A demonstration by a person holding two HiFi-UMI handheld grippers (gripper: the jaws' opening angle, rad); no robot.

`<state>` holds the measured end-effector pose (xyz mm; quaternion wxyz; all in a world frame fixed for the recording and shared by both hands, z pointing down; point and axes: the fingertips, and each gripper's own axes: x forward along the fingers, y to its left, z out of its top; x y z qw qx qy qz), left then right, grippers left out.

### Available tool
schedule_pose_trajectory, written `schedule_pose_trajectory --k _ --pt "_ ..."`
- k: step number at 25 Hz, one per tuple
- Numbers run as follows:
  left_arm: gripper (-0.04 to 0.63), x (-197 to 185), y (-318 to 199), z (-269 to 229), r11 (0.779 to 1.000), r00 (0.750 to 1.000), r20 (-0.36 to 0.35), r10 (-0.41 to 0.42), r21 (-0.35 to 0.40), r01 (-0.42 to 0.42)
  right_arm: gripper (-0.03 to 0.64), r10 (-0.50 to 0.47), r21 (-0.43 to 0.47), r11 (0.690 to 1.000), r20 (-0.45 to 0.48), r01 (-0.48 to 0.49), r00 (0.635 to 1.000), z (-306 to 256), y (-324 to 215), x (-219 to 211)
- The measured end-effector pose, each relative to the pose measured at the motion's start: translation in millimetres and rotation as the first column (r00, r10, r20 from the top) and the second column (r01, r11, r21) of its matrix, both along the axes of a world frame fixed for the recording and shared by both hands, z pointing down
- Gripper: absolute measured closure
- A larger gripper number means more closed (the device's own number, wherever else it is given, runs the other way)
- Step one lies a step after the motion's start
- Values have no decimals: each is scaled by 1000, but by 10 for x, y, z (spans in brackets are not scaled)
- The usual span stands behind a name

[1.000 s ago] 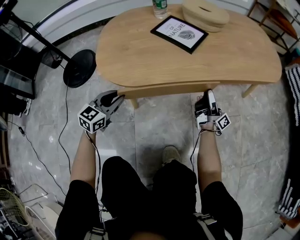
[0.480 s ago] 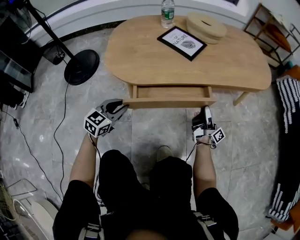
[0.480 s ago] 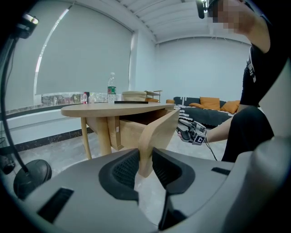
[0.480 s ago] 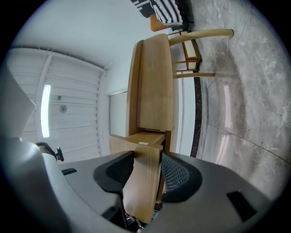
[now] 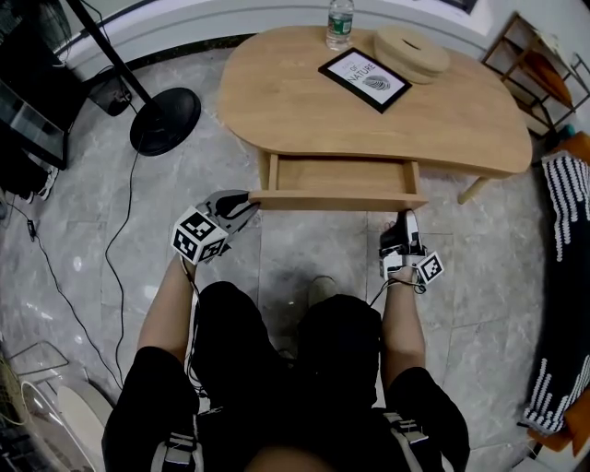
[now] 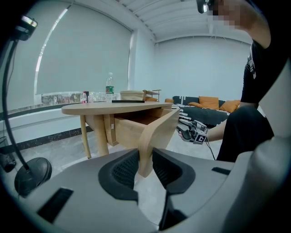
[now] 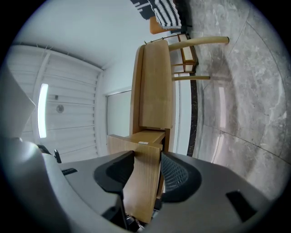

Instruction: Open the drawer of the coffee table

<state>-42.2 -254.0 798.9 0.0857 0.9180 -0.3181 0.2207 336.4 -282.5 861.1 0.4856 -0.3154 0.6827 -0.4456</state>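
**Head view.** You hold the left gripper (image 5: 245,199) at the left end of the drawer's front panel (image 5: 336,199) and the right gripper (image 5: 403,218) at its right end. The drawer (image 5: 341,175) stands partly out from under the top of the coffee table (image 5: 304,111), on the side nearest you, with its bare wooden inside in sight. At the table's far edge stand a water bottle (image 5: 339,23), a framed print (image 5: 365,79) and a round wooden box (image 5: 411,48). A black round stand base (image 5: 164,120) rests on the marble floor (image 5: 313,253) to the table's left.

**Left gripper view.** Your jaws stand only a little apart. The front panel (image 6: 154,136) runs edge-on between them, and the ribbed pads (image 6: 122,170) lie against its two faces, so the claw is clamped on the wood. The right gripper (image 6: 193,132) shows beyond, at the panel's far end.

**Right gripper view.** Here your jaws stand wider. The end of the front panel (image 7: 143,182) fills the gap, with a pad (image 7: 177,175) on each side of it. This claw also has hold of the panel. The table appears turned on its side in this view.
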Motion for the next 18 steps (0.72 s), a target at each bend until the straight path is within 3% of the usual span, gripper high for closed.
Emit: schedule_pose_trajectory --k 11,15,18 --pt "459 -23 10 34 999 996 -78 -47 -12 46 423 23 -79 996 -82 -30 996 -12 47 -21" --pt "446 -64 24 44 996 991 -97 -93 -12 92 419 19 -136 990 -179 -44 984 -68 76 -59" --pt "439 -108 9 10 992 981 -144 -130 -17 129 363 0 -174 983 -284 -51 959 -147 78 -117"
